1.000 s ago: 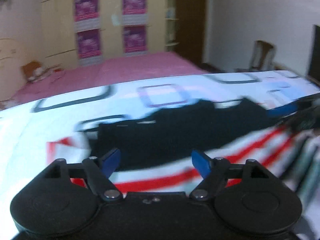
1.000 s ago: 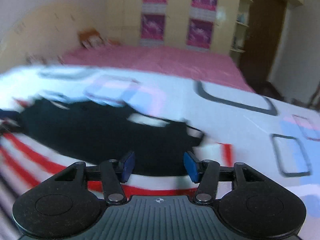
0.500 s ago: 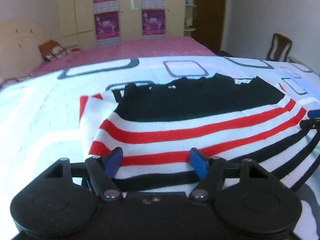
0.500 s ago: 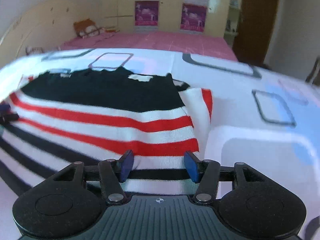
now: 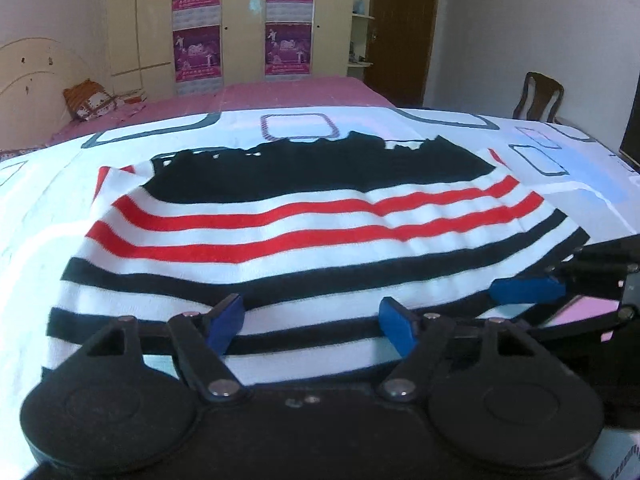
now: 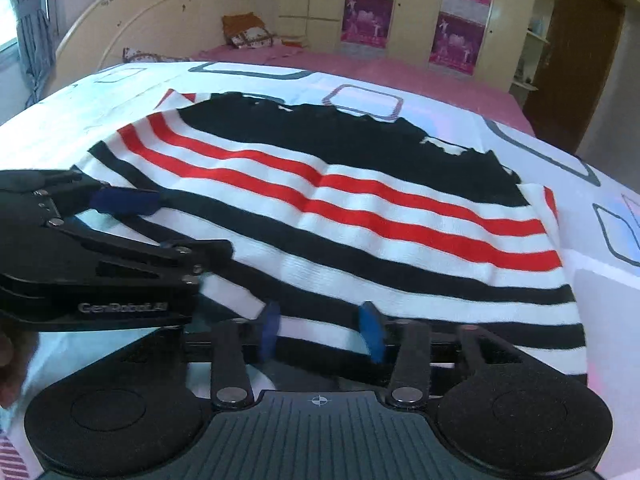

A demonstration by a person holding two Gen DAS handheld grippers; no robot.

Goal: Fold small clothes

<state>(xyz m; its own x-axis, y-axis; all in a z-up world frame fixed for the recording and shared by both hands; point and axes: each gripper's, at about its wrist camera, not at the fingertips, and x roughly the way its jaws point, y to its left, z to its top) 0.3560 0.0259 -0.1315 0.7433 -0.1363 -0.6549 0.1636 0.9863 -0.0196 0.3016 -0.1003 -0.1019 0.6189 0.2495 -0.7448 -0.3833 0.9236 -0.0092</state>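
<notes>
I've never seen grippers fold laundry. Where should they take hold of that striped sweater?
Probably the near hem of the striped sweater, coming from the near side: it lies flat with that edge right at the open left gripper and open right gripper.

A bed (image 5: 48, 208) covered by a white sheet printed with rounded squares fills the middle of both views. A striped sweater (image 5: 304, 216) lies flat on it, black part toward the top of the frame, red and black stripes toward the bottom edge.
</notes>
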